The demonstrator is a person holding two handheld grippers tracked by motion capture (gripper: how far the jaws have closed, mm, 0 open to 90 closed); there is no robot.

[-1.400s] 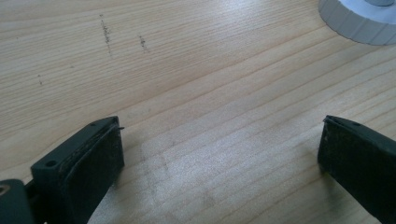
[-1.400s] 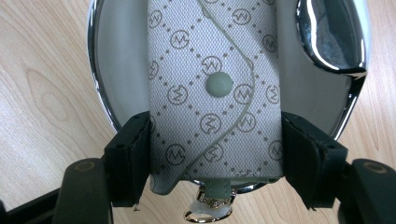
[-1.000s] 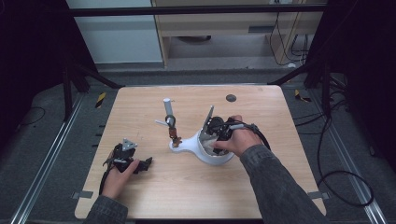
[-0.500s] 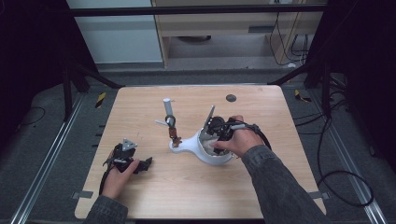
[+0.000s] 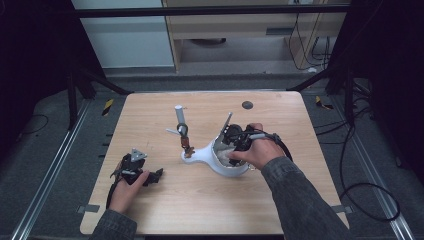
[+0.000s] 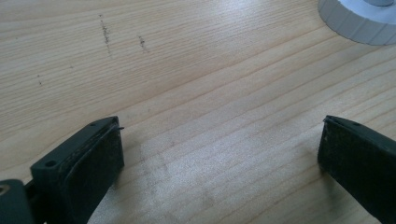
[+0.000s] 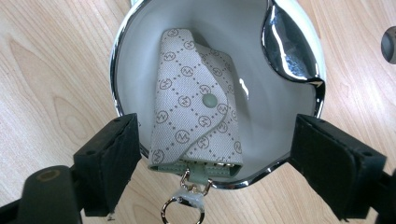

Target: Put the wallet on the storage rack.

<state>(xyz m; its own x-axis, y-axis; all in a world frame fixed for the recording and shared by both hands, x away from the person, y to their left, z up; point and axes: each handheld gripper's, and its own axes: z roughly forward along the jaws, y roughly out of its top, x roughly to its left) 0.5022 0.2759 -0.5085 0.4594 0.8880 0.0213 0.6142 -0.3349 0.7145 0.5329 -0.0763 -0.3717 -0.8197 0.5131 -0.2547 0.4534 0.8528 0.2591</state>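
A beige patterned key pouch [image 7: 196, 100] with a snap button lies inside a white bowl [image 7: 285, 121] with a chrome rim. Its key ring [image 7: 180, 210] hangs over the near rim. My right gripper [image 7: 215, 163] hovers open above the bowl, with one jaw on each side of the pouch and neither touching it. In the high view the right gripper [image 5: 225, 145] sits over the bowl [image 5: 227, 169] at the table's middle right. My left gripper [image 5: 156, 175] rests open on the wood at the front left, and the left gripper [image 6: 219, 154] has nothing between its jaws.
The bowl is part of a white stand whose arm reaches left to an upright grey post [image 5: 180, 117] with small hooks and a brown piece [image 5: 187, 146]. A dark round spot [image 5: 247, 105] marks the table's far side. The stand's ribbed white base [image 6: 359, 21] lies ahead of the left gripper.
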